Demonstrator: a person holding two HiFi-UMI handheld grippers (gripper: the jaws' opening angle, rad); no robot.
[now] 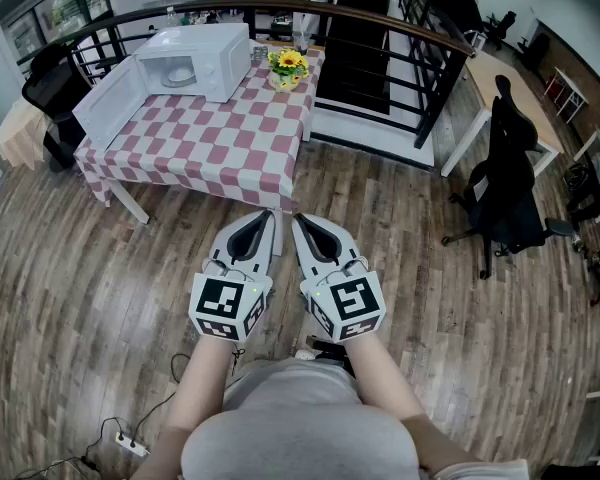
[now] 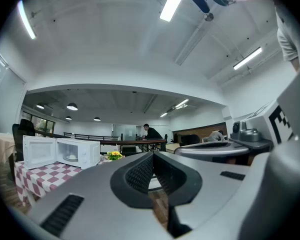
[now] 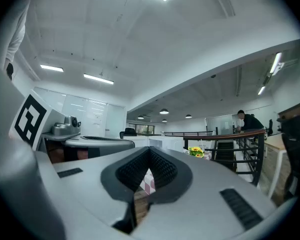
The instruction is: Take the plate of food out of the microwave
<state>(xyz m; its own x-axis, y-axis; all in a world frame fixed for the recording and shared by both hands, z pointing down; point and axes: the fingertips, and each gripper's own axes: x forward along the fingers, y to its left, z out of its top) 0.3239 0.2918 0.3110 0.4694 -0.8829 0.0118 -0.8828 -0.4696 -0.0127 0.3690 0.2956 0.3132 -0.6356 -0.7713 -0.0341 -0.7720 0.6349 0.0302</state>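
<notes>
Left hand-held gripper [image 1: 266, 224] and right hand-held gripper [image 1: 301, 224] are both pressed together on nothing, level, well apart from the plate of food [image 1: 180, 72]. It sits inside the white microwave [image 1: 205, 43], door [image 1: 108, 103] standing open, on the checkered counter [image 1: 220, 143]. We fear a shallow pinch on the rim could tilt it and spill, or we could bump the door reaching in. We see it pale, small, lightly heaped.

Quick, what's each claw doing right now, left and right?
Left claw: closed, holding nothing.
Right claw: closed, holding nothing.
</notes>
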